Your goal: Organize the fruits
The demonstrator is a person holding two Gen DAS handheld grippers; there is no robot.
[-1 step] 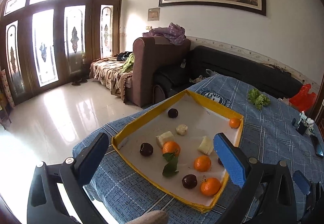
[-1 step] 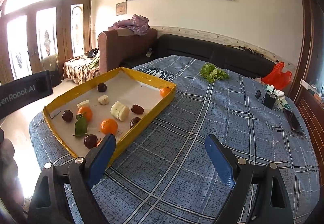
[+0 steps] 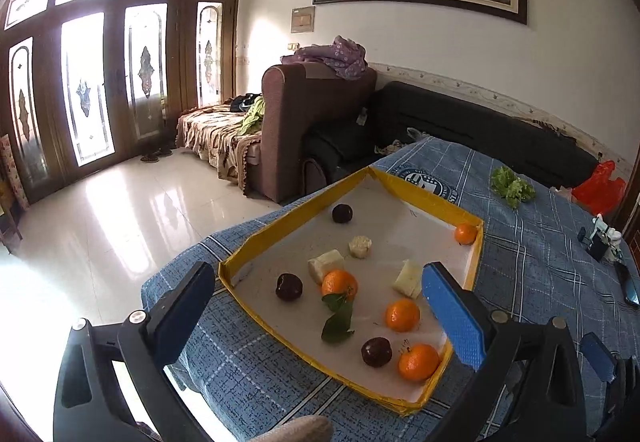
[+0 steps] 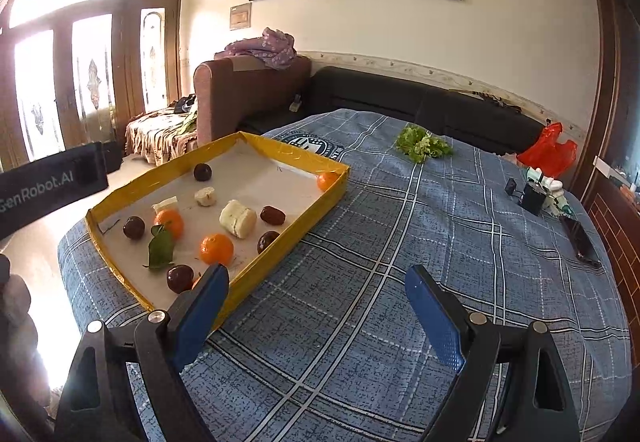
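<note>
Left claw (image 3: 316, 306) spread wide, empty, hovering over near end of yellow-rimmed tray (image 3: 476, 266). Right claw (image 4: 316, 306) likewise spread wide, nothing between pads, above bare blue plaid cloth (image 4: 400, 242) on tabletop, just right of tray. In tray: tangerines (image 3: 402, 315), dark round fruits (image 3: 289, 287), pale cut chunks (image 3: 326, 265), loose green leaf (image 3: 338, 326). Leafy greens (image 4: 424, 144) lying farther back on cloth.

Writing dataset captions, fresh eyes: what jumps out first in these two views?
The yellow-rimmed tray at the left of the blue plaid table, scattered with oranges, dark round fruits and pale chunks. Both blue-padded grippers, left and right, open and empty.
</note>
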